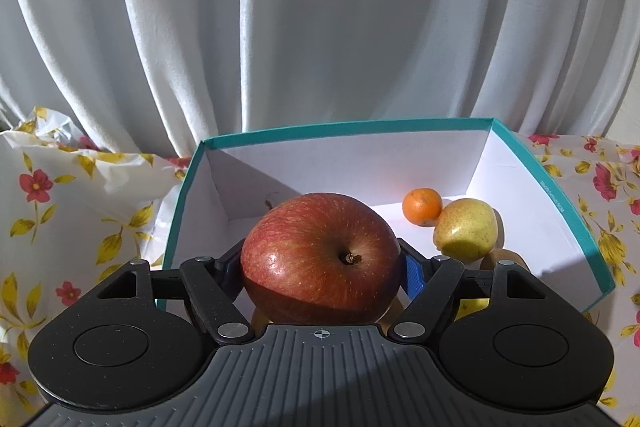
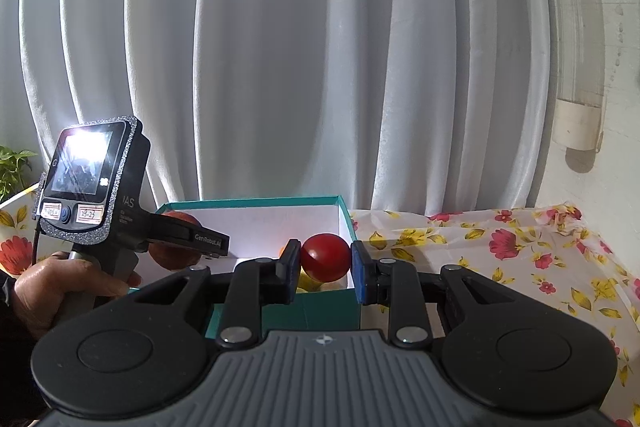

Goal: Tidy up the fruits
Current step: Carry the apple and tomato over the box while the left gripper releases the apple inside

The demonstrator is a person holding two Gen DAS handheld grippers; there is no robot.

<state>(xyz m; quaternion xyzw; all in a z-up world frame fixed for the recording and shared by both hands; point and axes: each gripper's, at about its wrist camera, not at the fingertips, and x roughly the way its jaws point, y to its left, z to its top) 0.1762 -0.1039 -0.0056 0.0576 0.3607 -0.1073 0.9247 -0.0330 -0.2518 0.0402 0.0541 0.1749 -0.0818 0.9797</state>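
My left gripper (image 1: 320, 269) is shut on a big red apple (image 1: 320, 259) and holds it over the near edge of a teal box with a white inside (image 1: 440, 125). A small orange (image 1: 422, 206), a yellow pear (image 1: 466, 229) and a brown kiwi (image 1: 502, 259) lie in the box. My right gripper (image 2: 325, 271) is shut on a small red tomato (image 2: 325, 257) above the same box (image 2: 256, 203). The left gripper with its apple (image 2: 176, 255) shows at the left of the right wrist view.
The box stands on a table with a white floral cloth (image 2: 500, 251). A crumpled floral bag (image 1: 52, 147) lies left of the box. White curtains (image 1: 320, 27) hang behind. A wall-mounted clear tube (image 2: 576, 39) is at the right.
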